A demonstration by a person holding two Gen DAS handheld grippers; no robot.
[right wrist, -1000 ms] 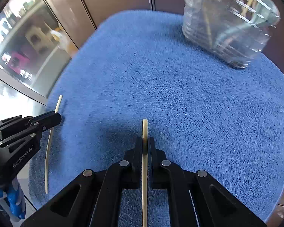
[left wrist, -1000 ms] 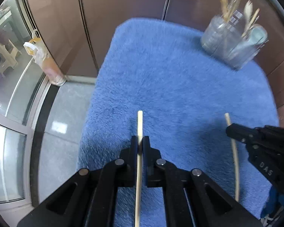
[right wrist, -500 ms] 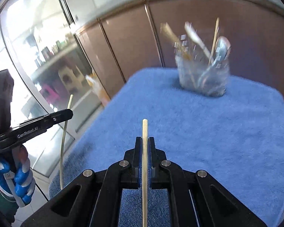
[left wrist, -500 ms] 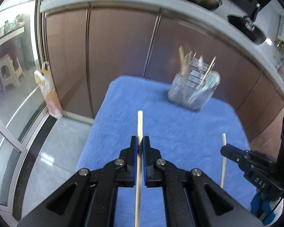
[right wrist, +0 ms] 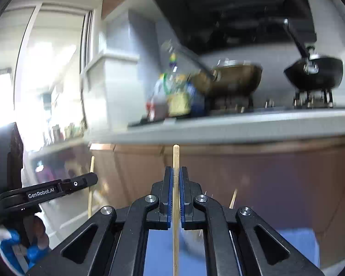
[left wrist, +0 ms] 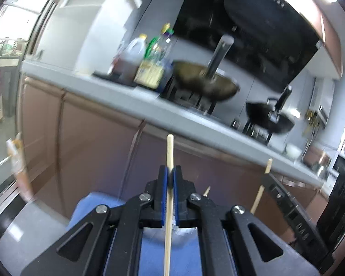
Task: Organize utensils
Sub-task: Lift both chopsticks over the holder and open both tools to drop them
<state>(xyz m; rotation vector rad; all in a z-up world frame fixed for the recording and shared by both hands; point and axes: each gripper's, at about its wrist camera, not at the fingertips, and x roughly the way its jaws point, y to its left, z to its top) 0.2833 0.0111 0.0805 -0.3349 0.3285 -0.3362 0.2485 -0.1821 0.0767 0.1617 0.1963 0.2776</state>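
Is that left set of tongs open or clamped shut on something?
Clamped shut. The left tongs pinch a wooden chopstick between blue pads, its tip poking out past them.

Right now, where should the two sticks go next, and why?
Probably tip both tools back down toward the blue mat. The left tool is shut on one chopstick, the right tool on another chopstick, yet both cameras face the kitchen counter, not the holder.

I have tilted both grippers up, so the fluffy blue towel (left wrist: 149, 246) has sunk to the bottom of each frame and the grey kitchen counter (right wrist: 241, 126) with its two dark woks now fills the upper half.
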